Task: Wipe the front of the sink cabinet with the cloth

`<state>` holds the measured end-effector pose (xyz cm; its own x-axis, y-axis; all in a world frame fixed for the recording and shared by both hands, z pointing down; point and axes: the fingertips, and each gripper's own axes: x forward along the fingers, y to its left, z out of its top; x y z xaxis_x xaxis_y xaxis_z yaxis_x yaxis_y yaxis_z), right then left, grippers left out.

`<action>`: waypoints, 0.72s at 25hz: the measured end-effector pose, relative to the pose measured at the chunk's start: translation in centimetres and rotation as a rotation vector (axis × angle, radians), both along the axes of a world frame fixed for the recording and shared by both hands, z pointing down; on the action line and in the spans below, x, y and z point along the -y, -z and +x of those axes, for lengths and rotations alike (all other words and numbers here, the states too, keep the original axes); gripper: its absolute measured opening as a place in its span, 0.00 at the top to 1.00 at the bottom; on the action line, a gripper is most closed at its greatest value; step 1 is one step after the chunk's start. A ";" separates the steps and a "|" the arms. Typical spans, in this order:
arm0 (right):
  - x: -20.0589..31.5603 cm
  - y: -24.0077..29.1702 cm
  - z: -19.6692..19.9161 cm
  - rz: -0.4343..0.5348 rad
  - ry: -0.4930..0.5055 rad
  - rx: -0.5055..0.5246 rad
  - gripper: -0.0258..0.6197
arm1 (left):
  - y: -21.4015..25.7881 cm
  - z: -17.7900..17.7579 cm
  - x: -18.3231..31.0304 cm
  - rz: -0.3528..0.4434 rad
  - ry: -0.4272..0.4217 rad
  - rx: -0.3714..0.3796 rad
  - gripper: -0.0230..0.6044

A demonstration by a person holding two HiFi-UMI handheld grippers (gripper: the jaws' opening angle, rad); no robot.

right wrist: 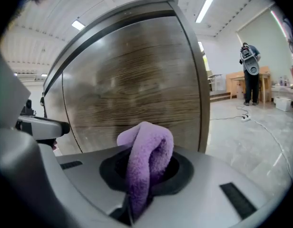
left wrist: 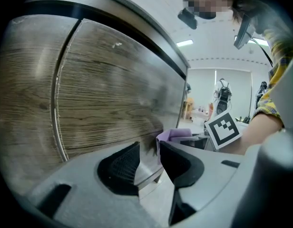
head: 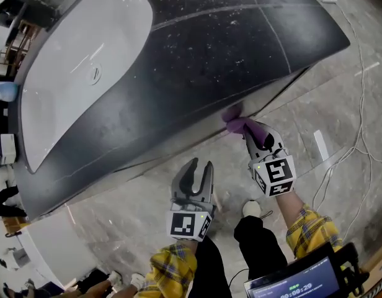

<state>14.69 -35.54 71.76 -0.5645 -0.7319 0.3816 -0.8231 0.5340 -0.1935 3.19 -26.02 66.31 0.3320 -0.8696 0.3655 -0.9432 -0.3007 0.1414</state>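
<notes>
The purple cloth (right wrist: 145,160) bulges out between the jaws of my right gripper (right wrist: 146,167), which is shut on it. In the head view the cloth (head: 239,121) presses against the cabinet front just under the dark counter edge, near the right end, with my right gripper (head: 258,136) behind it. The wood-grain cabinet front (right wrist: 137,99) fills the right gripper view. My left gripper (head: 199,174) hangs open and holds nothing, a little short of the cabinet (left wrist: 103,103). From the left gripper view, my left gripper (left wrist: 149,158) looks along the cabinet front toward the cloth (left wrist: 172,135).
A dark speckled countertop (head: 222,48) with a white basin (head: 79,61) overhangs the cabinet. Grey tiled floor (head: 340,117) with cables lies to the right. My shoes (head: 251,208) stand near the cabinet base. A person (right wrist: 251,72) stands far off in the room.
</notes>
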 end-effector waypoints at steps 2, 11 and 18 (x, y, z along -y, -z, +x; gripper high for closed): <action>0.8 0.1 1.4 -0.004 -0.036 0.009 0.90 | 0.0 0.5 0.3 0.001 -0.006 0.001 0.79; 2.8 -0.5 7.4 -0.023 -0.159 -0.015 0.90 | 0.3 3.1 1.2 -0.004 -0.055 -0.001 0.79; 3.4 -0.4 10.3 -0.039 -0.229 -0.026 0.90 | 0.4 5.6 2.3 -0.014 -0.100 -0.017 0.79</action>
<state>24.97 -38.92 72.15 -0.3749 -0.8244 0.4241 -0.9269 0.3251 -0.1875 8.78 -28.28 65.92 0.4227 -0.8268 0.3712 -0.9062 -0.3906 0.1619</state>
